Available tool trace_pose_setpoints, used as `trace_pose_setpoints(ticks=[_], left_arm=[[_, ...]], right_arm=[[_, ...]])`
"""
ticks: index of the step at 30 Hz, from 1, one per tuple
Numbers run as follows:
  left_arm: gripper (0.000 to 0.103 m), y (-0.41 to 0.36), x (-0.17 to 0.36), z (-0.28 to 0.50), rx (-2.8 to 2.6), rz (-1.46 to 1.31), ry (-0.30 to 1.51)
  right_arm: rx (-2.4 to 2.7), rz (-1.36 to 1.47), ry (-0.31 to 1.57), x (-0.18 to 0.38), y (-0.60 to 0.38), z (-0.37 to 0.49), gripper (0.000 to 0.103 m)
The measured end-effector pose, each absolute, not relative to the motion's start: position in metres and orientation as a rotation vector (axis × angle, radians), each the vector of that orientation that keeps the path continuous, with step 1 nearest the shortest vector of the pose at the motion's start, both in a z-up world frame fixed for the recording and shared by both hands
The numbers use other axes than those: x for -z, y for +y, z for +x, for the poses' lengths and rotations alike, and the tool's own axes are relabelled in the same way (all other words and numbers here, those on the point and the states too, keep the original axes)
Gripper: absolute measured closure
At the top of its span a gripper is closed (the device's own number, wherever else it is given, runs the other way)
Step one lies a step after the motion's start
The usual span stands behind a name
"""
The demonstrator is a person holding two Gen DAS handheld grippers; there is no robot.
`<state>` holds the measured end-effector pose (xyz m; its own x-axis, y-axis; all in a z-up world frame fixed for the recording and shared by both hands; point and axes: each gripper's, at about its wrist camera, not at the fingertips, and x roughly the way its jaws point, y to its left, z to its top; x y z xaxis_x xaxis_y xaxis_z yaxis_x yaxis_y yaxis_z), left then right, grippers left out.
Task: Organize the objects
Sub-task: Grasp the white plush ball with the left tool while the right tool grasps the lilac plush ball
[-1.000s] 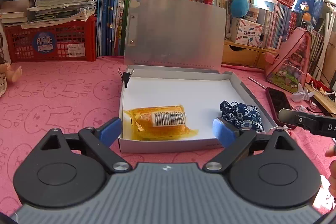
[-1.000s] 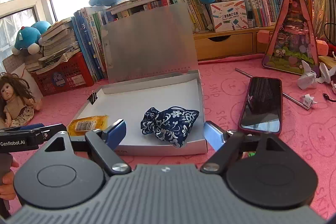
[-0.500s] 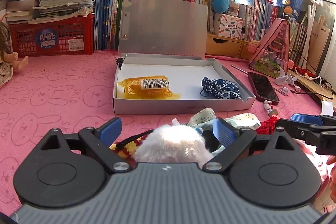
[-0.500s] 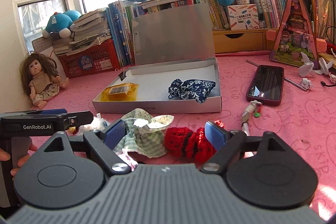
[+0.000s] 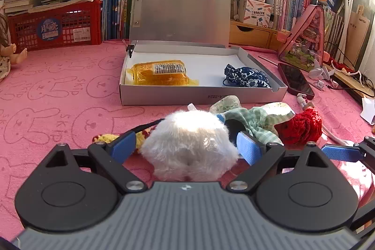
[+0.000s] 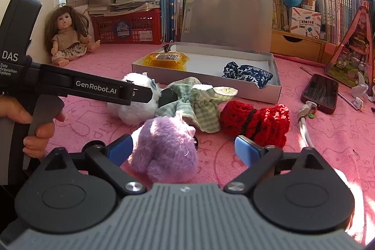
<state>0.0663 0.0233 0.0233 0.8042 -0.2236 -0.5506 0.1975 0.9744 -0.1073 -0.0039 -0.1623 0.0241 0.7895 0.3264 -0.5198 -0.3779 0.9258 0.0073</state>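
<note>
An open grey box (image 5: 201, 96) (image 6: 206, 76) holds a yellow packet (image 5: 159, 71) (image 6: 167, 60) and a blue floral pouch (image 5: 246, 78) (image 6: 246, 73). In front of it lie a white fluffy toy (image 5: 189, 144) (image 6: 138, 104), a green checked cloth (image 5: 255, 118) (image 6: 199, 107), a red knitted piece (image 5: 300, 125) (image 6: 255, 121) and a purple fluffy toy (image 6: 164, 151). My left gripper (image 5: 186, 146) is open around the white toy. My right gripper (image 6: 184, 149) is open with the purple toy by its left finger.
A phone (image 6: 320, 92) and a cable (image 6: 304, 116) lie right of the box. A doll (image 6: 66, 36) sits at back left. A red crate (image 5: 54, 27), books and plush toys line the back. A pink triangular case (image 5: 304, 39) stands at right.
Both grippers have pulled back from the box toward the near side. The pile of toys and cloth has come into view, and the white toy now sits between my left fingers.
</note>
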Motion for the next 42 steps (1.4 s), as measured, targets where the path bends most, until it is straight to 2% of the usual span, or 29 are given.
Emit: trace_pose_setpoints(ticks=[4, 7, 15, 20, 23, 28, 30, 31, 33, 35, 36, 37, 42], left_arm=[[0.015, 0.019, -0.017, 0.069, 0.242, -0.042, 0.605], [0.019, 0.018, -0.014, 0.071, 0.232, -0.043, 0.604], [0.019, 0.016, -0.013, 0.073, 0.237, -0.022, 0.590], [0.019, 0.014, -0.012, 0.073, 0.225, -0.017, 0.580], [0.028, 0.015, -0.015, 0.070, 0.219, -0.036, 0.559], [0.044, 0.020, -0.024, 0.065, 0.224, -0.055, 0.526], [0.055, 0.020, -0.028, 0.063, 0.224, -0.046, 0.516], [0.057, 0.019, -0.029, 0.063, 0.223, -0.041, 0.514], [0.057, 0.018, -0.029, 0.062, 0.229, -0.022, 0.508], [0.050, 0.017, -0.027, 0.060, 0.225, -0.010, 0.494], [0.036, 0.016, -0.025, 0.060, 0.230, -0.002, 0.502], [0.028, 0.015, -0.023, 0.061, 0.228, 0.002, 0.514], [0.021, 0.013, -0.014, 0.066, 0.240, 0.009, 0.565]], right_arm=[[-0.378, -0.150, 0.561, -0.015, -0.149, -0.004, 0.005], [-0.366, -0.164, 0.603, -0.009, -0.143, 0.000, 0.009], [-0.364, -0.106, 0.639, -0.006, -0.144, 0.005, 0.014], [-0.378, -0.105, 0.635, -0.009, -0.142, 0.003, 0.025], [-0.385, -0.098, 0.637, -0.011, -0.142, 0.003, 0.036], [-0.385, -0.068, 0.629, -0.019, -0.146, 0.002, 0.039], [-0.383, -0.059, 0.620, -0.024, -0.148, 0.002, 0.039], [-0.383, -0.057, 0.615, -0.026, -0.149, 0.002, 0.039], [-0.375, -0.058, 0.604, -0.029, -0.150, 0.001, 0.039], [-0.356, -0.064, 0.595, -0.031, -0.152, 0.001, 0.039], [-0.345, -0.065, 0.596, -0.031, -0.154, 0.001, 0.039], [-0.335, -0.063, 0.598, -0.032, -0.156, 0.002, 0.039], [-0.269, -0.027, 0.605, -0.033, -0.177, 0.007, 0.039]])
